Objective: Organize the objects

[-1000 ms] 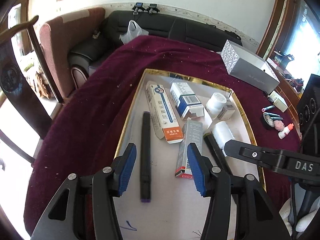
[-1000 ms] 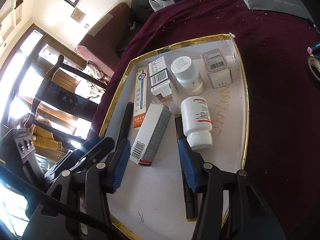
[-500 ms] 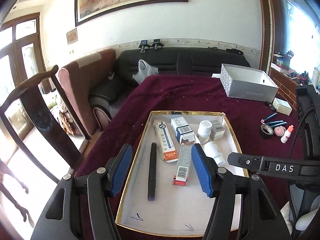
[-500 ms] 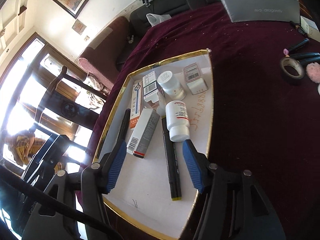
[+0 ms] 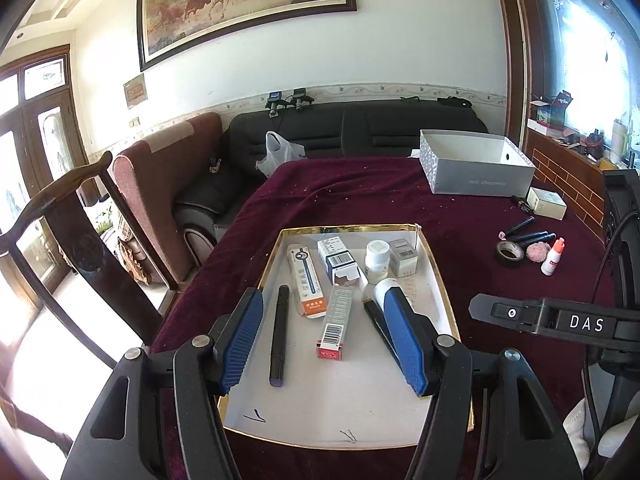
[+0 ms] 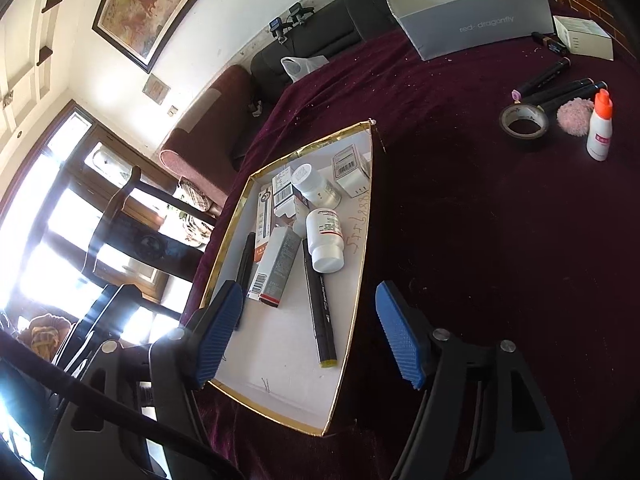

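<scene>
The left gripper [image 5: 324, 340] hung over the near half of the gold-rimmed tray [image 5: 438, 276], jaws spread with nothing pinched between them. Left to right beneath it lay a black marker [image 5: 279, 334], an orange-ended carton [image 5: 307, 280], a grey barcoded box [image 5: 335, 322] and a second black marker [image 5: 378, 322], each with its long axis running away from the camera, roughly in line with the fingers. The right gripper [image 6: 310, 334] straddled the tray's near right rim, its jaws opening and empty. What was left to sort looked to be the loose group on the maroon cloth to the right: a tape roll [image 6: 523, 121], three dark markers [image 6: 560, 94], a pink puff [image 6: 575, 117] and a small orange-capped bottle [image 6: 600, 128]. These lay ahead and to the right of the right-hand jaws, well apart from them, so the right hand was likely the nearer. Compared with a second earlier, both grippers had pulled back and up from the tray, and both sets of jaws stood wider.
</scene>
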Tool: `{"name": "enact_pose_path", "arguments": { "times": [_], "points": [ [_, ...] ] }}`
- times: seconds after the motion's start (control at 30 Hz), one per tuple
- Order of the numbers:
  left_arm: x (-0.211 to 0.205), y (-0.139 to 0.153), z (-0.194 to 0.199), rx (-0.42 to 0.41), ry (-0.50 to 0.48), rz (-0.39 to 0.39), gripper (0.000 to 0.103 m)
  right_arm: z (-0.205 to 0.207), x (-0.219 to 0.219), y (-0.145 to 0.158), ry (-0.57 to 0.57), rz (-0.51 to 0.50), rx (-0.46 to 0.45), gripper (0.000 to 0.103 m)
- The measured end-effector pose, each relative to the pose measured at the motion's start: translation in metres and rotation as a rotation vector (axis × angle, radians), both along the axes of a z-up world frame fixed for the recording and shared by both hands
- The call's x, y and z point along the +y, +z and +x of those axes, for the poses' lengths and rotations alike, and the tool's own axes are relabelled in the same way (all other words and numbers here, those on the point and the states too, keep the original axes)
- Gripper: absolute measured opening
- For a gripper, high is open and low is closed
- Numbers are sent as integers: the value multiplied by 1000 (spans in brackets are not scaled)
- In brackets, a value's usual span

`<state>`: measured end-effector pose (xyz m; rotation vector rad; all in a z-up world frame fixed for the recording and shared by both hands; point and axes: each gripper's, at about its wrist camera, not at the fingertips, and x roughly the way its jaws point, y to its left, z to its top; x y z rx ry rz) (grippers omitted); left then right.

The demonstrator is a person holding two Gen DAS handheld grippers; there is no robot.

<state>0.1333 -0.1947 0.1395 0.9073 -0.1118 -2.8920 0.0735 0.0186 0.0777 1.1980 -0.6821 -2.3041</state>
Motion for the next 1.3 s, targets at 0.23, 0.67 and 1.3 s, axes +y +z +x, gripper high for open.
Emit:
{"name": "enact_pose_path", "arguments": {
  "times": [0.23,0.67,1.3],
  "points": [
    [7,-3,4,-12,-16,2,57,5,5,-4,-8,-2,-5,70],
    [-1,-19,-8,-76,-6,101,57,7,-8,0,-2,85,42,71],
    [-42,29,-4,103,33,331,76,3,-14,43,-74,181,218,85]
  ]
}}
